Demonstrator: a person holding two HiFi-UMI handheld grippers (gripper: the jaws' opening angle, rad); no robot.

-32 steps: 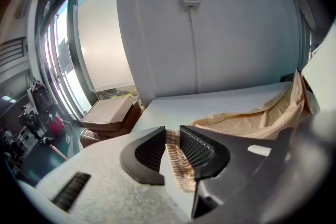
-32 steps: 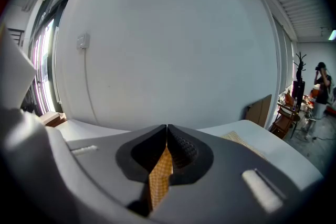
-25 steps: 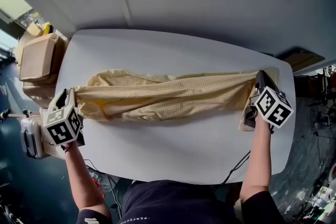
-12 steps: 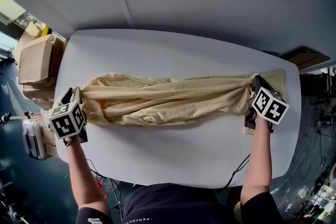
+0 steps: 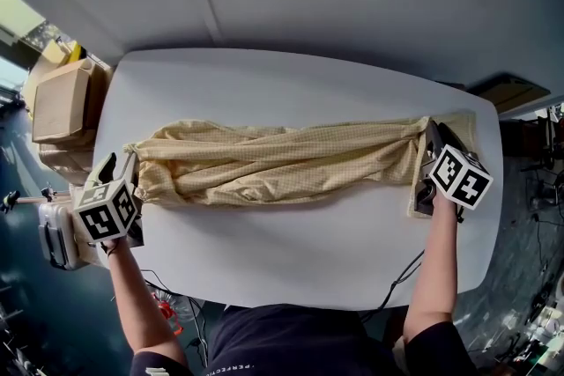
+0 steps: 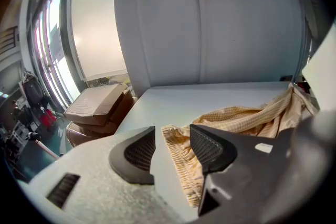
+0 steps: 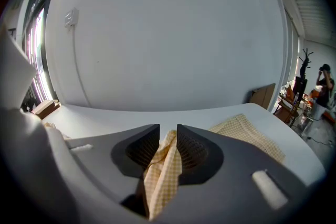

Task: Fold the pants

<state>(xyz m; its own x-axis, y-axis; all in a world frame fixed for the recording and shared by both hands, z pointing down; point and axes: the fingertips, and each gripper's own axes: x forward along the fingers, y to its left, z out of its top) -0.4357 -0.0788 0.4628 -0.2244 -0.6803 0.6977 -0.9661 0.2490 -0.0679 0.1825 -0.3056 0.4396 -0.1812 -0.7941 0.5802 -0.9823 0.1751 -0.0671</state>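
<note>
The yellow checked pants point(image 5: 264, 161) lie stretched lengthwise across the white table point(image 5: 291, 84), bunched and twisted along the middle. My left gripper point(image 5: 123, 172) is at the waistband end on the left. Its jaws are opening, and the waistband point(image 6: 181, 165) lies loose on the table between them, against the right pad and apart from the left. My right gripper point(image 5: 430, 141) is at the leg end on the right. Its jaws are opening too, with a standing fold of cloth point(image 7: 163, 170) in the narrow gap. A flat leg end point(image 7: 247, 131) spreads beyond it.
Cardboard boxes point(image 5: 62, 97) stand off the table's left end, also seen in the left gripper view point(image 6: 97, 105). A grey case point(image 5: 48, 229) sits lower left. A cable point(image 5: 401, 273) hangs by the front edge. A person point(image 7: 323, 86) stands far off at right.
Both grippers have sunk toward the table and the pants, held taut before, now rest slack on it. Both pairs of jaws have parted.
</note>
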